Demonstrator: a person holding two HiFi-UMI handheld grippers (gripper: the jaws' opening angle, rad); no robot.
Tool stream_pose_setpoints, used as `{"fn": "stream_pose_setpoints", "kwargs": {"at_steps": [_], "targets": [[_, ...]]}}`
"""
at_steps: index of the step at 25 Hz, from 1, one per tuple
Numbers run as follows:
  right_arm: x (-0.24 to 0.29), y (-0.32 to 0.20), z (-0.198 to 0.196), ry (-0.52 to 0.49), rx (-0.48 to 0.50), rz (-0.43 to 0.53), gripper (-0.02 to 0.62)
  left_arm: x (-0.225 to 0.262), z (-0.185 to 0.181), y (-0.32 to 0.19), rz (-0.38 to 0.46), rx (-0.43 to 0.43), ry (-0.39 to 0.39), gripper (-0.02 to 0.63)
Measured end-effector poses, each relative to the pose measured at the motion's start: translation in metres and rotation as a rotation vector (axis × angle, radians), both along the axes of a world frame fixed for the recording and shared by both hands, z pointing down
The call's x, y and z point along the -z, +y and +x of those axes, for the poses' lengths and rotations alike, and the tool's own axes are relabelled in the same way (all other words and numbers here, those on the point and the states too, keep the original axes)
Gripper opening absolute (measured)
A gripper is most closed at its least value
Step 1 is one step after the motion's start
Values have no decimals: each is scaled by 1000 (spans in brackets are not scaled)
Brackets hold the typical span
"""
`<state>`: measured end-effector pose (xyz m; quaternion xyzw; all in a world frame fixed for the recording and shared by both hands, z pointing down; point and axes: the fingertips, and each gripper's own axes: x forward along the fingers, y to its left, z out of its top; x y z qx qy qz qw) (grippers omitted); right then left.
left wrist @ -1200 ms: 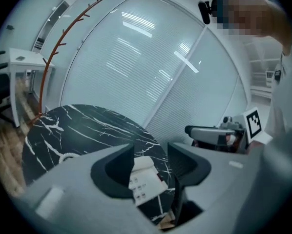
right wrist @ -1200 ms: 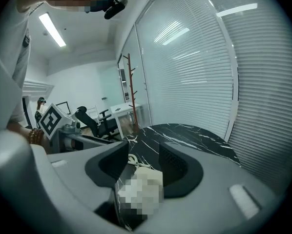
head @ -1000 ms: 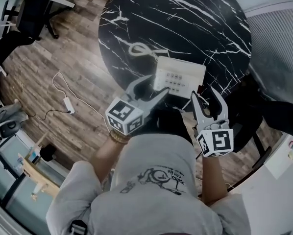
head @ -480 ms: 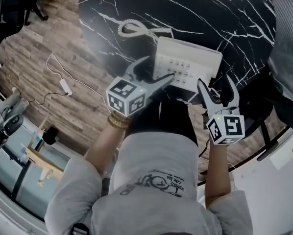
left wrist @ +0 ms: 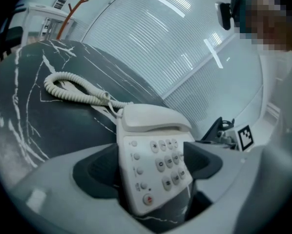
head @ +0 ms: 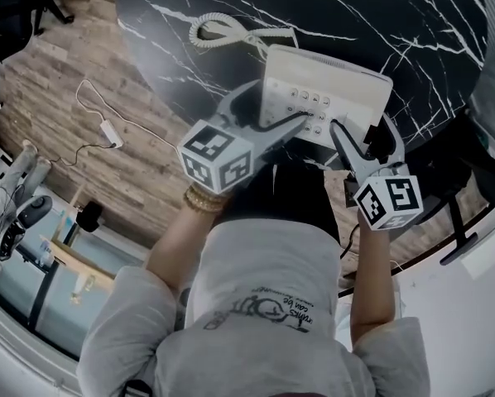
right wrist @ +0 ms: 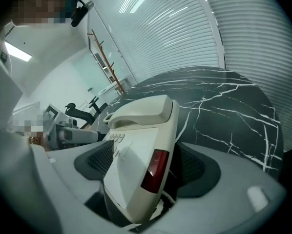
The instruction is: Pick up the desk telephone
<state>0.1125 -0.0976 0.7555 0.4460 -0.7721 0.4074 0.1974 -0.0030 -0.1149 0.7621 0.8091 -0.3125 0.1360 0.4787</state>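
telephone (head: 330, 85): on black worktop (head: 380, 15), near edge | left hand-held gripper (head: 285, 100): jaws opening, telephone's keypad end between them | right hand-held gripper (head: 357, 131): jaws opening, telephone's corner between them

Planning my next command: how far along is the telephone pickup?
Done: left gripper and right gripper each straddle a near corner of the desk telephone. In hand: both sets of jaws are opening around it, no clamp visible. Remaining: close and lift; it rests on the table, handset cradled.
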Motion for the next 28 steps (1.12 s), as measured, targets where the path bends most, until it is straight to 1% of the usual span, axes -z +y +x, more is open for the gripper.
{"fn": "stream_pose_setpoints", "kwargs": {"at_steps": [1,2,3,5,6,7,11,16,19,25,28], "targets": [[-2,1,-2,-6,1,-4,393,-1,-1,0,6,-1,-13,413],[-3,2,-4,-12,-2,-5,370,-3,-1,0,13,-1,-35,403],[-4,2,-4,-19,-8,-6,364,-5,-2,0,21,-1,-66,386],[-5,3,-4,-34,-22,-7,362,-10,-4,0,46,2,-138,340],[-5,3,-4,-41,-25,-4,362,-11,-4,0,59,5,-166,325],[-6,3,-4,-46,-25,1,362,-12,-5,0,69,9,-183,326],[-7,3,-5,-56,-22,23,353,-12,-5,0,83,15,-194,327],[-7,4,-5,-47,-47,-9,351,-11,-5,1,84,30,-192,321],[-5,5,-6,-37,-54,-20,353,-8,-5,-1,86,31,-211,319],[16,2,-7,-50,-85,-28,353,15,-5,-8,101,17,-234,318],[33,-2,-9,-47,-82,-13,353,33,-6,-12,115,24,-242,319]]}}
